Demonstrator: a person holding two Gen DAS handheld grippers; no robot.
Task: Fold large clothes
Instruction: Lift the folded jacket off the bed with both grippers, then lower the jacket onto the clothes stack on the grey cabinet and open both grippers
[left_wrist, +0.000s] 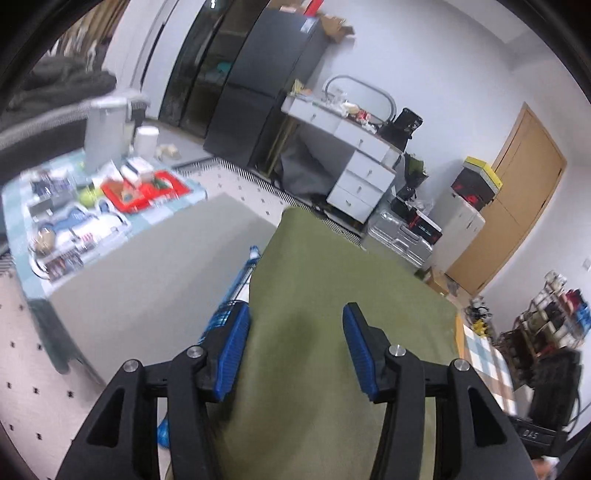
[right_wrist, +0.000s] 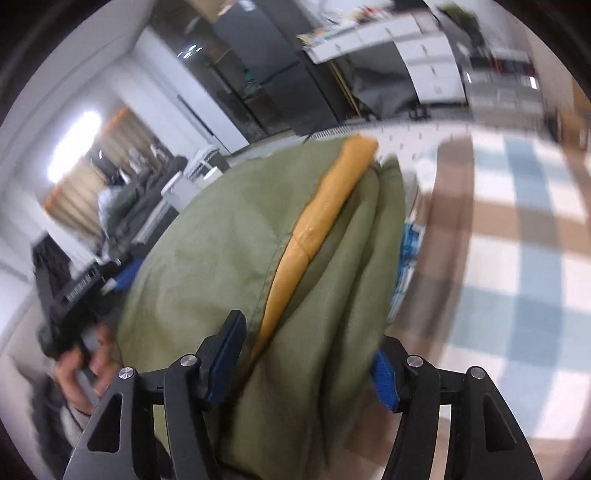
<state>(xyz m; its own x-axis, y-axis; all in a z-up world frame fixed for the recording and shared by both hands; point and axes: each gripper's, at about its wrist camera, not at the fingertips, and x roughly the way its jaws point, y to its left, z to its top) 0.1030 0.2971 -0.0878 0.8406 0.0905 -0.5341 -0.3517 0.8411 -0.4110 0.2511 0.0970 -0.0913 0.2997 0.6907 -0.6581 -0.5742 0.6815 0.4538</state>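
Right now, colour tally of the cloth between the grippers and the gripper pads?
Olive-green garment: 1
Orange-yellow lining strip on that garment: 1
Blue finger pads: 4, two on the left gripper and two on the right gripper
Blue patterned cloth peeking out beside the garment: 1
Total: 7

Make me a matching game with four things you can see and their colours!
Things:
1. big folded garment
2. tray on the cluttered table
3. door
4. fridge

Colours:
A. black
B. olive green
C. red
D. light brown wood

Pairs: 1-B, 2-C, 3-D, 4-A
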